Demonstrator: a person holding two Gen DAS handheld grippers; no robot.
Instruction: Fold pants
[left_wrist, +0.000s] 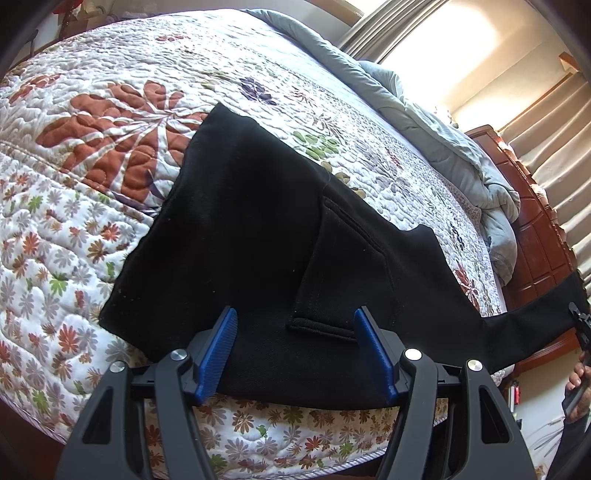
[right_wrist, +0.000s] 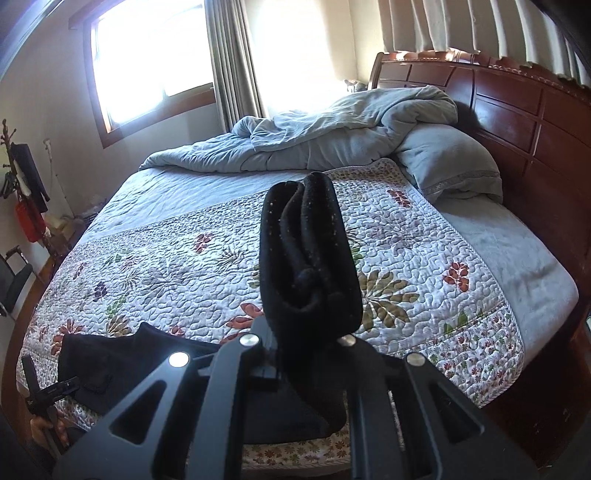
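The right gripper (right_wrist: 310, 280) has its jaws pinched almost shut on a thick bunch of black cloth, the gathered end of the pants (left_wrist: 258, 229), which stands up between the pads and hides them. In the left wrist view this end stretches off the bed's near corner as a taut black band toward the right gripper (left_wrist: 580, 321), only partly visible at the frame's edge. The left gripper (left_wrist: 295, 350) has its blue pads (left_wrist: 218, 354) standing wide apart, one on each side of the waist part near the back pocket (left_wrist: 332, 266); whether they touch the cloth I cannot tell, but they are not pinching it. The body of the pants lies flat on the flowered quilt (left_wrist: 92, 147) at the bed's near edge, the lower hem hanging slightly over it. A rumpled grey duvet (right_wrist: 332, 129) is heaped toward the wooden headboard (right_wrist: 517, 122), well apart from the work. The step in hand looks like carrying the held leg end over onto the waist to make a fold. To do it well, the left gripper should pin or grip the waist so the flat part does not drag. The right should keep the bunch level and lay it squarely over the waist edge, aligned with the near side of the bed, before letting go.
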